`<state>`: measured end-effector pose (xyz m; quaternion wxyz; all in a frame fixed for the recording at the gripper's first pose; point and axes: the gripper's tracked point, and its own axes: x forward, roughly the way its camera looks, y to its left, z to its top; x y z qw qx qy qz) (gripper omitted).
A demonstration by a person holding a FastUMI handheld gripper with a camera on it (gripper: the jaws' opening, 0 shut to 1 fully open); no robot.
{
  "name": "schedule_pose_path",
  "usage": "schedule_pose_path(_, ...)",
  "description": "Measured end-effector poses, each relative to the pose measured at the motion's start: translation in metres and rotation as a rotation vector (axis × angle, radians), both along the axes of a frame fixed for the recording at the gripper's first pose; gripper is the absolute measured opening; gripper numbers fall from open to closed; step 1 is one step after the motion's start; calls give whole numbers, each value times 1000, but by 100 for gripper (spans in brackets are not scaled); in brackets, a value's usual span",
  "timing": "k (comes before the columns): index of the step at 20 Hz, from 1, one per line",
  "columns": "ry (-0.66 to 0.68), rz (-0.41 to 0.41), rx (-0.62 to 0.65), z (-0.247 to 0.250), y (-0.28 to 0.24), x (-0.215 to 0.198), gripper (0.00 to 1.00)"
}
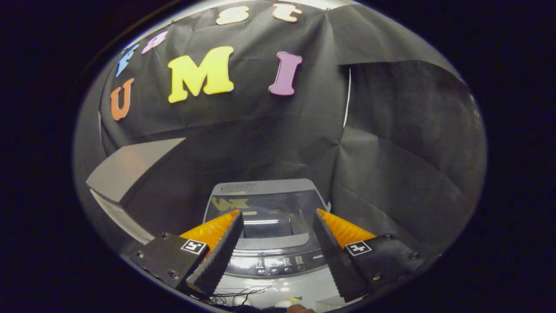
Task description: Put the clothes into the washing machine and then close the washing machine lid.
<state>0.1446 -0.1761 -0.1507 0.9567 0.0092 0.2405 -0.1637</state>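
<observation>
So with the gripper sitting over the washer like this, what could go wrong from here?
1. The hand-held gripper is open with nothing between its fingers, and the washing machine lid looks shut, so closing in now would likely knock the glass instead of loading anything.
2. The control panel lies between the fingers; a low pass could press a button.
3. Loose thin cables lie near the fingers and might snag.
</observation>
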Motion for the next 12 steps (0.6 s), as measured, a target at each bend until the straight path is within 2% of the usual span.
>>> schedule_pose_path(3, -62, 38, -37, 28, 10, -35, 100)
schedule_pose_path(7, -139, 143, -42, 59, 40, -92, 100)
schedule_pose_path(12, -208, 283, -23, 79, 59, -203, 100)
